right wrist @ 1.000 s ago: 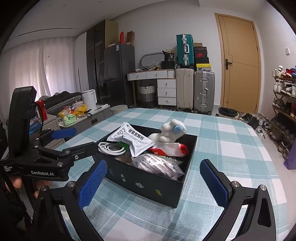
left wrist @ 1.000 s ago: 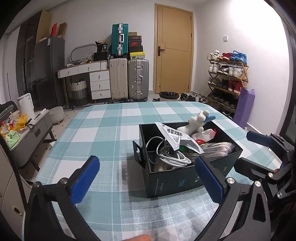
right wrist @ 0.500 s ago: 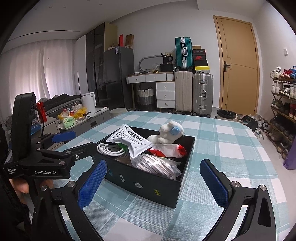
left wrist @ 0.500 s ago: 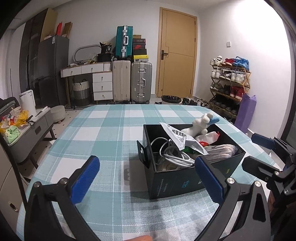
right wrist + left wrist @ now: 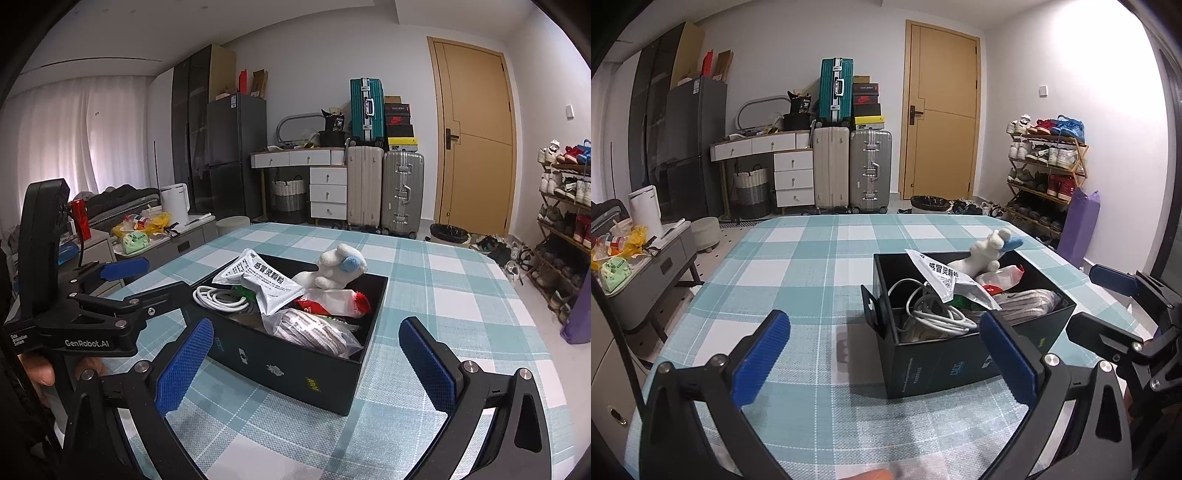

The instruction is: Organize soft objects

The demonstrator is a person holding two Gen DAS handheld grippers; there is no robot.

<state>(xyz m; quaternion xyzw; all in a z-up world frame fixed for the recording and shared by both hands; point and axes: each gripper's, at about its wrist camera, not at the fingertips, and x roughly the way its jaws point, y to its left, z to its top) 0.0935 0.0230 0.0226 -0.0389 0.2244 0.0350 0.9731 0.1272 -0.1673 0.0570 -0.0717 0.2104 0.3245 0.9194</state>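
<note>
Fingers, left gripper [image 5: 882, 354]: blue-padded, spread wide, holding nothing, hovering over the bench short of the box. Fingers, right gripper [image 5: 304, 363]: blue-padded, likewise spread wide and empty, hovering before the box's near wall.

Bench [image 5: 798, 280]: covered in teal-and-white checked cloth; no loose item shows on it around the box.

Black open-topped cardboard box [image 5: 280, 363]: stands on the bench between the two grippers. Contents, heaped above the rim:
- white plush toy with blue ear [image 5: 338, 267], at the far side, leaning upright;
- silver foil sachet printed with black characters [image 5: 258, 284], lying on top;
- coiled white cable [image 5: 218, 297], at the left end;
- clear plastic bag of striped fabric [image 5: 314, 332], at the near side;
- white-and-red plastic packet [image 5: 338, 301], below the toy.

Status: every soft item in view lies inside the box. This fits either a finished gathering or a full box awaiting sorting out; the pictures do not settle which.
</note>
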